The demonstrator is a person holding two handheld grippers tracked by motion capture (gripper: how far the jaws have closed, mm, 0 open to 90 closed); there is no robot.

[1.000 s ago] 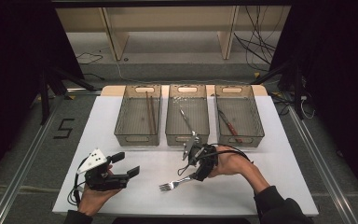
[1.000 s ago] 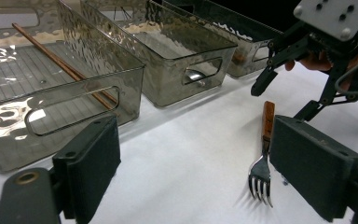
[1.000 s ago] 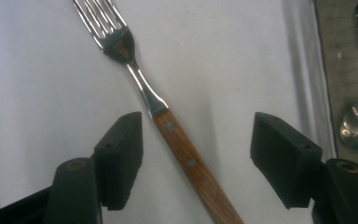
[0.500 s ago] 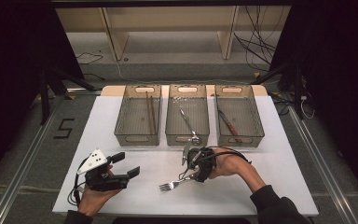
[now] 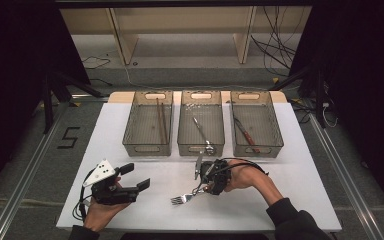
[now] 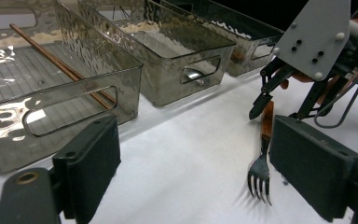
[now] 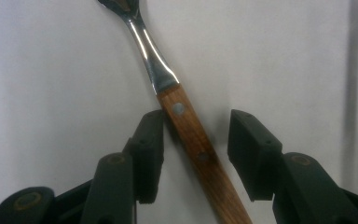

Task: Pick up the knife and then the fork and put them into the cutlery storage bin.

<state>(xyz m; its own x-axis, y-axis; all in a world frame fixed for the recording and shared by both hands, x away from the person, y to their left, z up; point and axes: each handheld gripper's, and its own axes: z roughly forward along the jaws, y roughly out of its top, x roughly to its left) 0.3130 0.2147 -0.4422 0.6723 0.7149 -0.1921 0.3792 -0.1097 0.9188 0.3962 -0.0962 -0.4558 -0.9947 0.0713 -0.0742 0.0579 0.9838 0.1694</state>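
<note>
Fork (image 5: 184, 198) lying flat on the white table (image 5: 290, 200), at about 6 o'clock from the middle bin (image 5: 201, 145), tines toward 8 o'clock, wooden handle toward 2 o'clock. Right gripper (image 5: 203, 187) brought down over that handle; in the right gripper view, jaws apart with the handle (image 7: 196, 144) between the fingers (image 7: 149, 140), one pad touching or nearly touching the wood, the other clearly off it. Not yet clamped. Judged as the grasping step of a sorting job: fork to be picked up and dropped in one of three clear bins, with chopsticks (image 5: 161, 120) in the left bin (image 5: 147, 145), metal cutlery (image 5: 201, 131) in the middle, a wooden-handled piece (image 5: 245, 132) in the right bin (image 5: 257, 145). Left gripper (image 5: 135, 177) held idle at 9 o'clock from the fork, well apart from it, jaws open and empty. Next move, by judgement: closing squarely on the handle, which ran slightly askew between the pads, then lifting level before carrying toward 12 o'clock. Which bin was meant, impossible to tell for sure.
</note>
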